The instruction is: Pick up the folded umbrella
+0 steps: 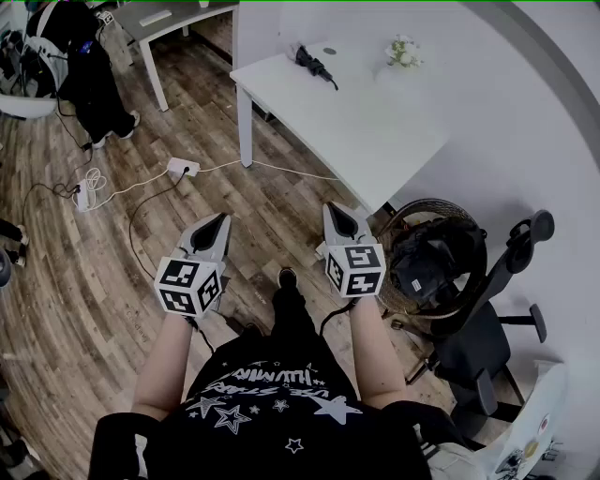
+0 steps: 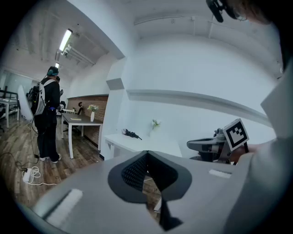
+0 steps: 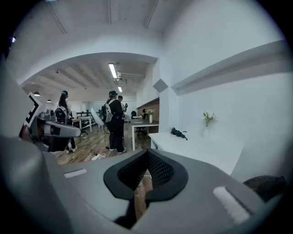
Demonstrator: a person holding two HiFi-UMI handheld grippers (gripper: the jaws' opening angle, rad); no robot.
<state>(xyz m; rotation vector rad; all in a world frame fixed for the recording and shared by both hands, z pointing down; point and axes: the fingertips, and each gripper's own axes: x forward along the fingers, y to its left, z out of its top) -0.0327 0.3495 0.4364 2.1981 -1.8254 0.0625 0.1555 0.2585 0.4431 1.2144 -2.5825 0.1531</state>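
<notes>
The folded umbrella (image 1: 314,65) is black and lies near the far end of a white table (image 1: 366,141), well ahead of both grippers. It also shows small and distant in the left gripper view as the umbrella (image 2: 131,134) and in the right gripper view as the umbrella (image 3: 178,133). My left gripper (image 1: 221,218) and right gripper (image 1: 334,208) are held side by side over the wooden floor, short of the table's near edge. Both point forward and slightly down. Each has its jaws together with nothing between them, seen at the left gripper (image 2: 146,153) and the right gripper (image 3: 147,152).
A small vase of white flowers (image 1: 403,51) stands at the table's far right. A black office chair (image 1: 487,328) and a round basket holding a dark bag (image 1: 433,260) stand to the right. Cables and a power strip (image 1: 183,169) lie on the floor. People (image 3: 114,121) stand near another table (image 1: 173,17).
</notes>
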